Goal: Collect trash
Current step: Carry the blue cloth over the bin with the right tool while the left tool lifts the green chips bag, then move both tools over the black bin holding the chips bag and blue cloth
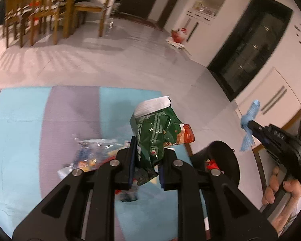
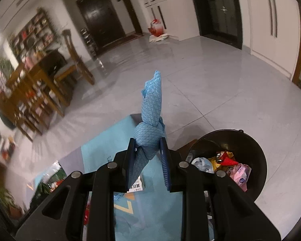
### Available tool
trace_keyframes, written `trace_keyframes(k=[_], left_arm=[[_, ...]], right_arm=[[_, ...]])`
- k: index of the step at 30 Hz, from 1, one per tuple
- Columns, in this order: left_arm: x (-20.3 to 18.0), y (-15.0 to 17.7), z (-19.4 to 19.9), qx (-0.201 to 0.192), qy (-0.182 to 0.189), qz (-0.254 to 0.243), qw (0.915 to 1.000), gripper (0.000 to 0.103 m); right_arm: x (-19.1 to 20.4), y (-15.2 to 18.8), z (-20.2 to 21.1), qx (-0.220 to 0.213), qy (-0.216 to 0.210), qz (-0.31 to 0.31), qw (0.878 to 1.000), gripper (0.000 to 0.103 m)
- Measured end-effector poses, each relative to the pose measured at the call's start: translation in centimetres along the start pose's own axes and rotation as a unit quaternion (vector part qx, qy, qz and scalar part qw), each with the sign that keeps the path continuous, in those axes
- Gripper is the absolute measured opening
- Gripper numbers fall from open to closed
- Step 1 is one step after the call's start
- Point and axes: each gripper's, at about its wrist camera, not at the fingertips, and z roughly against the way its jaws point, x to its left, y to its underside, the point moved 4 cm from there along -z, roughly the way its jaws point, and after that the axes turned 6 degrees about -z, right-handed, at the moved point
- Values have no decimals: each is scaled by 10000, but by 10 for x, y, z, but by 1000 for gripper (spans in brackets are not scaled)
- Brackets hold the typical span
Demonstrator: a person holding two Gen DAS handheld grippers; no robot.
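Observation:
My left gripper (image 1: 147, 156) is shut on a crumpled green snack bag (image 1: 156, 134) and holds it above the blue and purple mat (image 1: 20, 140). My right gripper (image 2: 148, 152) is shut on a knotted blue cloth (image 2: 151, 108), held above the mat's corner; it also shows in the left wrist view (image 1: 248, 124). A black trash bin (image 2: 248, 142) with several wrappers inside stands on the floor to the right of the mat; its rim shows in the left wrist view (image 1: 228, 156). More wrappers (image 1: 94, 154) lie on the mat below the left gripper.
Grey tiled floor (image 2: 210, 84) stretches ahead. A wooden dining table with chairs (image 1: 40, 14) stands far left. A red bag (image 2: 156, 28) sits by the far wall. White cabinets (image 2: 271, 26) line the right side. A small printed packet (image 2: 137, 184) lies on the mat.

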Motion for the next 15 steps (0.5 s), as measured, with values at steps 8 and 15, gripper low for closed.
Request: trace_keyframes(k=[8,15], left_arm=[[-77,-2,-17,53,365,-436,9984,19],[-138,7,-48,281,791,-708,9939,20]], right_arm=[[-49,-19,19,-335,295,-490,9978,26],[-98,-29,29,-446,485,-1112,9916,26]])
